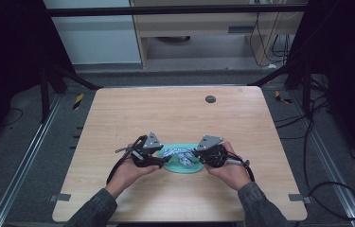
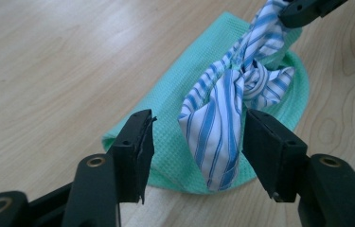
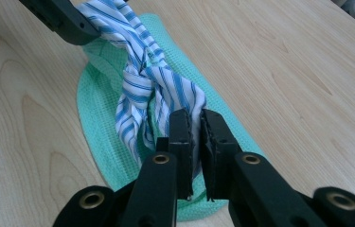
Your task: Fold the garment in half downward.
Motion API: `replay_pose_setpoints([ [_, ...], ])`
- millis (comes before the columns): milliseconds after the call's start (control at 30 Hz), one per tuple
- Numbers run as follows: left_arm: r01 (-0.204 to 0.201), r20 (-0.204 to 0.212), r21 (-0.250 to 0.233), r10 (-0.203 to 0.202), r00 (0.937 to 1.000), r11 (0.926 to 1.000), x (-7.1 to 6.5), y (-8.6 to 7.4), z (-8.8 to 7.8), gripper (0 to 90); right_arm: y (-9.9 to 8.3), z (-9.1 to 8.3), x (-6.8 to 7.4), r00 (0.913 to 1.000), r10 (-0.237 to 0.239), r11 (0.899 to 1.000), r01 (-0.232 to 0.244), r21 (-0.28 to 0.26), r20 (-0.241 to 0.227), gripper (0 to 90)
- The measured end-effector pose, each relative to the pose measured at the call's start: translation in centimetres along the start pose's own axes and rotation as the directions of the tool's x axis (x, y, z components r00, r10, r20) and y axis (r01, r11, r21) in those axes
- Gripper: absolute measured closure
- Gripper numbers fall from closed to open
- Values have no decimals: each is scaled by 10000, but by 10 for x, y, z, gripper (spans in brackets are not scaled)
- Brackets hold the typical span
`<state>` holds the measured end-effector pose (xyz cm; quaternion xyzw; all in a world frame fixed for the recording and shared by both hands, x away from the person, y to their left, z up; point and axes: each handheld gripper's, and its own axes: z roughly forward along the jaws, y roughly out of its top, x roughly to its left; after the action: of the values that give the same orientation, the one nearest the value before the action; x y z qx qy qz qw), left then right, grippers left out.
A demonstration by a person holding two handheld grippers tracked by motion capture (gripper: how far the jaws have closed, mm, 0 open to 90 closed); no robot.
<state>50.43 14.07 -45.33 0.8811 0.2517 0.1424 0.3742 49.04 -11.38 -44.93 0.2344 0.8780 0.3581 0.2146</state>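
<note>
The right hand-held gripper (image 3: 195, 142) pinches the striped cloth (image 2: 227, 101); the left hand-held gripper (image 2: 196, 151) is released (jaws wide). A pull may tighten the knot or drag the green towel (image 2: 175, 118).

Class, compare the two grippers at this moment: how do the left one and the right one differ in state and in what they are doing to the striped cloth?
The left gripper is open, its fingers apart on either side of a loose end of the striped cloth; the right gripper is shut on the other end. The left one grips nothing, while the right one pinches fabric. Both hover over the green cloth and point toward the knot.
</note>
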Motion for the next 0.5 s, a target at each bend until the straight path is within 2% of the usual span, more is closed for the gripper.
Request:
replay_pose_setpoints([
  [200, -55, 229, 235, 50, 9997, 9997, -2, -4, 4, 467, -3, -2, 4, 10000, 44, 10000, -44, -81, -43, 832],
  [500, 108, 375, 70, -111, 9992, 9999, -4, -8, 4, 473, -9, -6, 11, 9999, -72, 9999, 71, -107, -102, 831],
])
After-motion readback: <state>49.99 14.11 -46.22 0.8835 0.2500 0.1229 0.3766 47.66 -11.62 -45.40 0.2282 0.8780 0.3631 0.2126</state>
